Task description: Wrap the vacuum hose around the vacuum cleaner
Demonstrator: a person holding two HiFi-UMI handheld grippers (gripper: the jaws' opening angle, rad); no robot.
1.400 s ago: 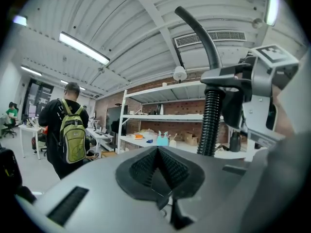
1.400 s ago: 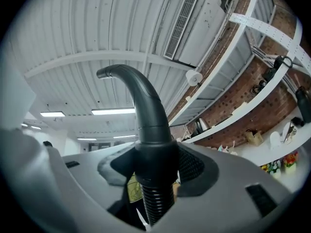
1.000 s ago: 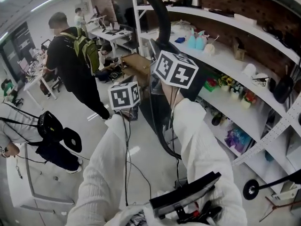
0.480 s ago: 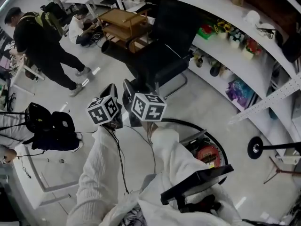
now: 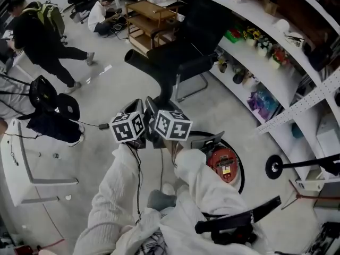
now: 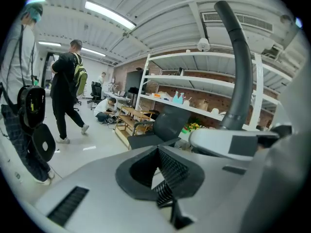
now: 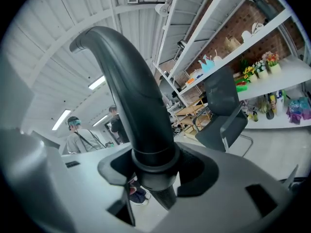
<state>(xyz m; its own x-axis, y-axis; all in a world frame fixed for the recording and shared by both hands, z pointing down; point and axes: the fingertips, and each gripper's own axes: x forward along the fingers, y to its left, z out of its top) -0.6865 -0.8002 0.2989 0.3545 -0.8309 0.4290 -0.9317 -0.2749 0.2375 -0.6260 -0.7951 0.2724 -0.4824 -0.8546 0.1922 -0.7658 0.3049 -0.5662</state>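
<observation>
Black hose, head view: you have its stiff end standing up out of the right tongs [image 5: 172, 124], the tube [image 5: 159, 73] rising toward the office chair [image 5: 196, 47]. The red vacuum cleaner [image 5: 225, 163] sits on the floor just right of your arms, with a turn of hose lying round its far side. The left tongs [image 5: 130, 125] sit just beside the right, level with them.

Change: a second ago the tube was up at shelf height and the vacuum was out of sight. Now both tongs are down low next to the machine. My read is that the loop is mostly laid and only the end piece is left to park.

Left gripper view: tongs closed down to a sliver, ribbed pads [image 6: 167, 171] nearly meeting, nothing between them. The tube shows off to the right, clear of them.

Right gripper view: tongs clamped firmly round the tube at its collar [image 7: 153, 154], and the curved top arcs up and away.

Next move probably needs the end swung over the vacuum body. Watch that the loop doesn't spring off as you turn.
</observation>
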